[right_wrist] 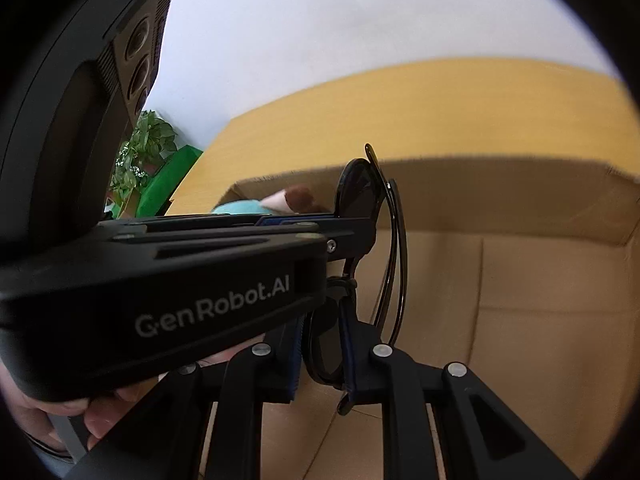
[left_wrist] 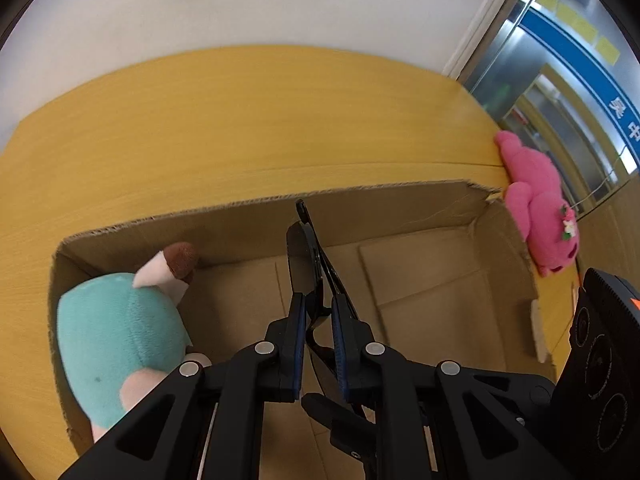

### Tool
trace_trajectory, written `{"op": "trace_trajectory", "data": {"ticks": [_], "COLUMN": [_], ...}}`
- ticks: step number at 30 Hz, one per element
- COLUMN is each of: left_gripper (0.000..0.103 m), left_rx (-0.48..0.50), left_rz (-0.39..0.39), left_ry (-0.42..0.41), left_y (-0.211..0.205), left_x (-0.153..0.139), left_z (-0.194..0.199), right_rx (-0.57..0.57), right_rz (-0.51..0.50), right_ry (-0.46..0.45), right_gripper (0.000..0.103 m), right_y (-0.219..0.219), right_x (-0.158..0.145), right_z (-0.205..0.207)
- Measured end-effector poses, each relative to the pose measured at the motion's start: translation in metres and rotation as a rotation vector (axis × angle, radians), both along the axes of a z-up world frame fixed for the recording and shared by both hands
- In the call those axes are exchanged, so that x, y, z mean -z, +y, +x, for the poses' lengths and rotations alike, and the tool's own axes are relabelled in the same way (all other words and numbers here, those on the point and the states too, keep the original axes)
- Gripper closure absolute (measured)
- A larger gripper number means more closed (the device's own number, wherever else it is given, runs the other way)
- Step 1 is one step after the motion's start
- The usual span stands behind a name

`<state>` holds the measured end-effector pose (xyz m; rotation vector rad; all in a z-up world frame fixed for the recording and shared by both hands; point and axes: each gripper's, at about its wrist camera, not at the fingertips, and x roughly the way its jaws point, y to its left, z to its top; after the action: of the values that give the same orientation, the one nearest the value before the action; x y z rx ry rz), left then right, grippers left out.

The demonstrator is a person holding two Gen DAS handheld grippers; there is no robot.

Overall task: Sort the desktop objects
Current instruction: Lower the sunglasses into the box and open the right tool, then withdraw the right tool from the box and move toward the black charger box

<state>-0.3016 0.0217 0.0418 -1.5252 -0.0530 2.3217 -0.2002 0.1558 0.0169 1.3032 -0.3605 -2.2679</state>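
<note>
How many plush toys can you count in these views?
2: a teal plush toy inside the cardboard box, and a pink plush toy outside its corner. Others may be hidden.

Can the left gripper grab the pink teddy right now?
Probably not. The left gripper is shut on the black sunglasses, over the cardboard box. The pink teddy lies outside, beyond the box's right wall. The gripper would have to let go of the sunglasses first.
</note>
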Motion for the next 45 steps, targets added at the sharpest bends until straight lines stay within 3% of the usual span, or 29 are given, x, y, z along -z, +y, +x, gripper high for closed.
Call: {"op": "trace_trajectory", "data": {"ticks": [5, 12, 13, 15, 16, 17, 19, 20, 24, 27, 29, 31, 32, 33, 35, 39, 42, 45], "left_gripper": [0.091, 0.089, 0.088, 0.076, 0.064, 0.052, 0.043, 0.041, 0.041, 0.036, 0.023, 0.019, 0.019, 0.018, 0.006, 0.006, 0.006, 0.006], "left_rx": [0.004, 0.001, -0.002, -0.012, -0.014, -0.014, -0.013, -0.014, -0.014, -0.021, -0.045, -0.073, -0.086, -0.104, -0.141, -0.144, -0.133, -0.146], "left_rz": [-0.035, -0.042, -0.041, -0.03, -0.024, -0.023, -0.022, -0.025, -0.012, -0.032, -0.059, -0.082, -0.091, -0.1, -0.095, -0.085, -0.134, -0.104], "left_ry": [-0.049, -0.09, -0.094, -0.09, -0.071, -0.047, 0.006, 0.029, 0.15, 0.32, 0.463, 0.587, 0.628, 0.67, 0.75, 0.847, 0.864, 0.842], "left_y": [0.006, 0.012, 0.013, 0.011, 0.01, 0.008, 0.003, 0.001, -0.012, -0.024, -0.032, -0.04, -0.04, -0.046, -0.053, -0.053, -0.046, -0.05], "left_x": [0.027, 0.046, 0.045, 0.039, 0.031, 0.024, 0.007, -0.003, -0.049, -0.089, -0.113, -0.13, -0.135, -0.139, -0.144, -0.136, -0.123, -0.115], "left_z": [-0.012, -0.021, -0.021, -0.02, -0.017, -0.014, -0.005, 0.001, 0.04, 0.094, 0.14, 0.191, 0.207, 0.226, 0.268, 0.325, 0.35, 0.368], "right_rx": [0.022, 0.048, 0.048, 0.046, 0.047, 0.046, 0.075, 0.083, 0.073, 0.082, 0.115, 0.155, 0.167, 0.182, 0.209, 0.184, 0.168, 0.228], "right_rz": [-0.054, -0.075, -0.075, -0.066, -0.054, -0.041, -0.006, -0.002, 0.09, 0.192, 0.236, 0.252, 0.253, 0.254, 0.278, 0.288, 0.302, 0.383], "right_ry": [-0.095, -0.145, -0.152, -0.147, -0.136, -0.118, -0.09, -0.081, 0.012, 0.148, 0.236, 0.317, 0.346, 0.384, 0.446, 0.563, 0.59, 0.614], "right_gripper": [0.088, 0.088, 0.085, 0.084, 0.076, 0.06, 0.039, 0.037, 0.033, 0.028, 0.023, 0.023, 0.022, 0.021, 0.02, 0.02, 0.019, 0.019], "right_y": [0.018, 0.027, 0.028, 0.03, 0.031, 0.033, 0.041, 0.044, 0.049, 0.056, 0.058, 0.06, 0.048, 0.052, 0.044, 0.026, 0.004, 0.005], "right_x": [0.027, 0.053, 0.056, 0.057, 0.054, 0.05, 0.037, 0.032, -0.001, -0.03, -0.052, -0.077, -0.084, -0.092, -0.111, -0.122, -0.124, -0.115], "right_z": [-0.02, -0.019, -0.019, -0.015, -0.013, -0.009, -0.001, 0.004, 0.042, 0.086, 0.13, 0.155, 0.151, 0.174, 0.199, 0.242, 0.274, 0.291]}}
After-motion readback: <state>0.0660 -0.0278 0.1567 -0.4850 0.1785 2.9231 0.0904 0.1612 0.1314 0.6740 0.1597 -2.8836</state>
